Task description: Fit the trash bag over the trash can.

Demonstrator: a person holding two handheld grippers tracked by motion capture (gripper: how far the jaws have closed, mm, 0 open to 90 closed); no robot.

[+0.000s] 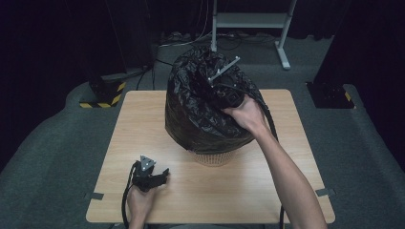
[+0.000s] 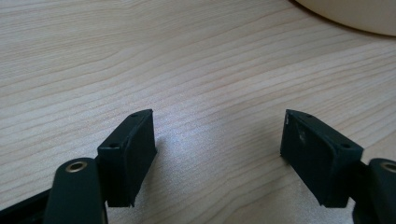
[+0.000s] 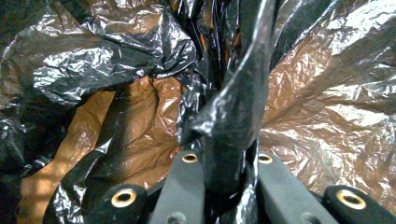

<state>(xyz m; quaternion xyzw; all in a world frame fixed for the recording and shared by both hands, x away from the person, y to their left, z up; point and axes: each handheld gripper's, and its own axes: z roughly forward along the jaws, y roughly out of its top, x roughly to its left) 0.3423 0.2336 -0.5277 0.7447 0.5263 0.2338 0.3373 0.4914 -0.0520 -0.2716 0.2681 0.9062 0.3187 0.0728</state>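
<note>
At centre frame we clamp our right hand-held gripper [image 1: 228, 93] on a fold of the black bin liner [image 1: 200, 102] draped over the wicker basket [image 1: 212, 158]; the left hand-held gripper [image 1: 152, 175], jaws apart, rests lower left on the tabletop [image 1: 267, 171], farther away

A bag [image 1: 200, 112] lines the basket [image 1: 212, 157] standing mid-table [image 1: 267, 191].

Light wooden square table [image 1: 143, 124] carries a woven wicker basket [image 1: 212, 158] (black plastic bag-lined) and the left gripper [image 1: 160, 179].
</note>
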